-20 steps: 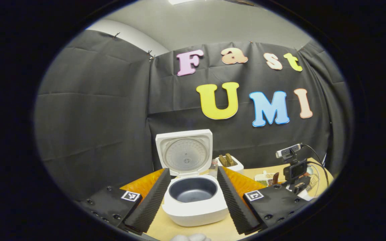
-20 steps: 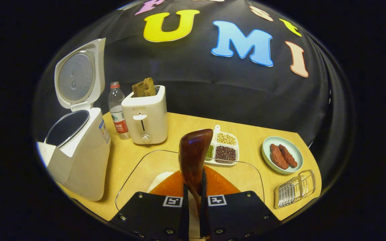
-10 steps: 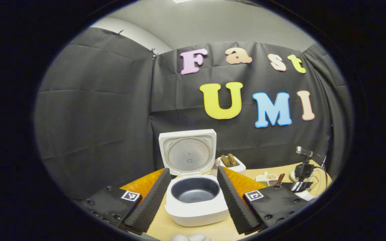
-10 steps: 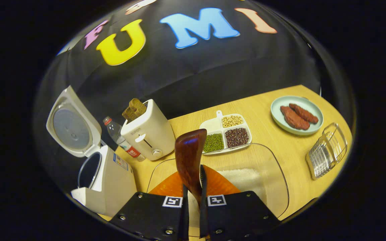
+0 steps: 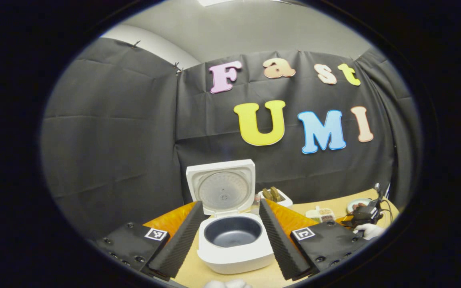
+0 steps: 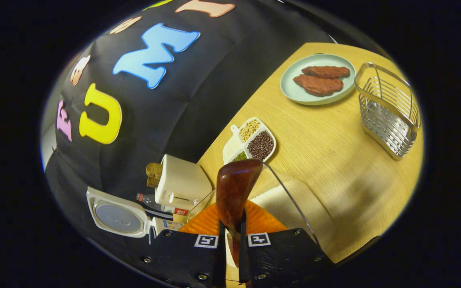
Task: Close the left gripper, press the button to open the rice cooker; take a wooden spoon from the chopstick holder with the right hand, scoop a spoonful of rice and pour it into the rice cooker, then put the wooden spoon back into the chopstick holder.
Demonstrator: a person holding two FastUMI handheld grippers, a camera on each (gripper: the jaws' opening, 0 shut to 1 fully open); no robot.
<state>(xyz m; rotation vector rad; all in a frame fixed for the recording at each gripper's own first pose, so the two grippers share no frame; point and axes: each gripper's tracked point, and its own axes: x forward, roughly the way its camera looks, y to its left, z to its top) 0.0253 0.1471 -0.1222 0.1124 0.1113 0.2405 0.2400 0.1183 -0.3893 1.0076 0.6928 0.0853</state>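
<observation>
My rice cooker (image 5: pixel 234 236) sits on the tabletop (image 6: pixel 334 156) with its lid up and its dark pot bare, framed by my left tool (image 5: pixel 230 236), fingers spread wide. My right tool (image 6: pixel 230 256), rolled sideways over the glass dish of rice (image 6: pixel 294 200), pinches the wooden spoon (image 6: pixel 234 192). The wire chopstick holder (image 6: pixel 390 112) stands well apart.

Left tool (image 5: pixel 230 228) fingers spread wide and level, right tool (image 6: pixel 230 256) rolled sideways, fingers pinched nearly together
</observation>
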